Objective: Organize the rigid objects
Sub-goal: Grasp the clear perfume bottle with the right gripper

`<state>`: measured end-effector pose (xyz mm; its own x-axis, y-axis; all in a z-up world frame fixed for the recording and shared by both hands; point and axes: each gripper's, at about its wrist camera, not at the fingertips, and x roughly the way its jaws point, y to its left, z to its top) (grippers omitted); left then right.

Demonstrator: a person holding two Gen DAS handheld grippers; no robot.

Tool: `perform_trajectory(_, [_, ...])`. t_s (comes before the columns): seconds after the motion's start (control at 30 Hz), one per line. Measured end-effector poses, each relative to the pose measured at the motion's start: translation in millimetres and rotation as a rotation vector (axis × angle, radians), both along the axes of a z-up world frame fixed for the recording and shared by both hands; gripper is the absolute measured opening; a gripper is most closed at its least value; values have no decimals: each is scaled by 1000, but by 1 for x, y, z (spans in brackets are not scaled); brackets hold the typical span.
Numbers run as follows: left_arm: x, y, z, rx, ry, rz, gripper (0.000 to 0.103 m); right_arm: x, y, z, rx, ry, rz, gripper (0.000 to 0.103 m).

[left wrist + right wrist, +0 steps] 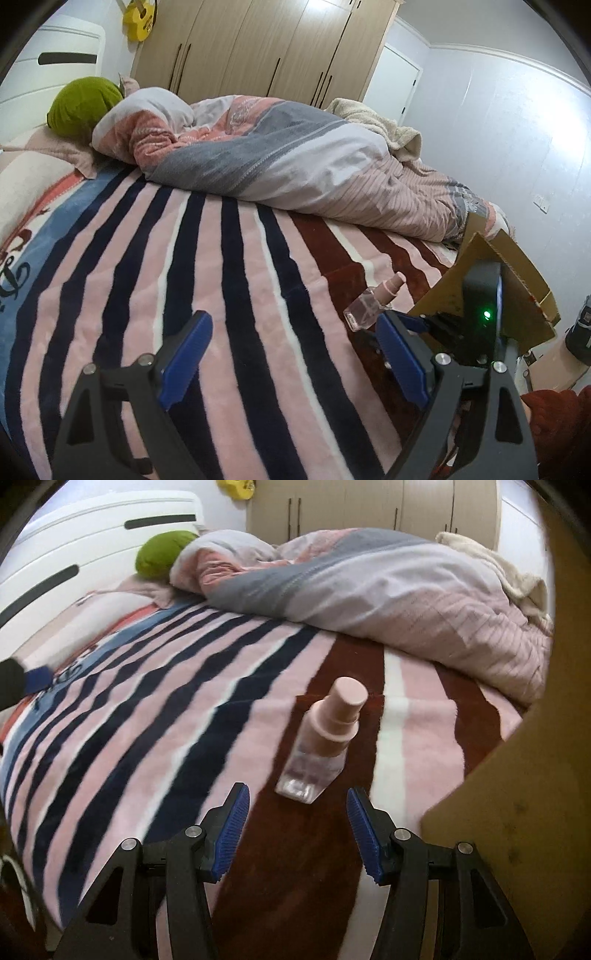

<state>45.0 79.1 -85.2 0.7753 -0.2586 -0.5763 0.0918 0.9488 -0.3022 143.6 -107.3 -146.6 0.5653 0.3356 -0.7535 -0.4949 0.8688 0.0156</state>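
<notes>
A clear square bottle with a pink pump cap point(321, 742) lies on the striped blanket, cap pointing away. My right gripper point(295, 801) is open, its blue pads just short of the bottle's base on either side, not touching it. In the left wrist view the same bottle point(373, 302) lies beyond my right finger, next to the right gripper's black body point(480, 317). My left gripper point(291, 332) is open and empty above the blanket. A brown cardboard box point(491, 273) stands at the bed's right edge and fills the right side of the right wrist view point(535, 775).
A rumpled pink, grey and white duvet point(280, 147) lies across the far half of the bed, with a green pillow point(85, 107) at the headboard point(92, 535). A wardrobe point(266, 48) stands behind. The bed's edge runs along the right, by the box.
</notes>
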Motion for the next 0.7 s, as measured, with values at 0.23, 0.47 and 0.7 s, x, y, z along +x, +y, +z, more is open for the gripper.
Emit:
perform_trajectory(0.23, [0,-3,0,-1,3,-5,88,12,9,-1,8,-24,54,23])
perform_trajectory(0.47, [-14,-5,12,-8,-14,2,88,-31,18,31,-35,-8,226,22])
perform_trajectory(0.7, [-23,-7,18,-1,-15,9,88,-49,33,15,-94,167,373,23])
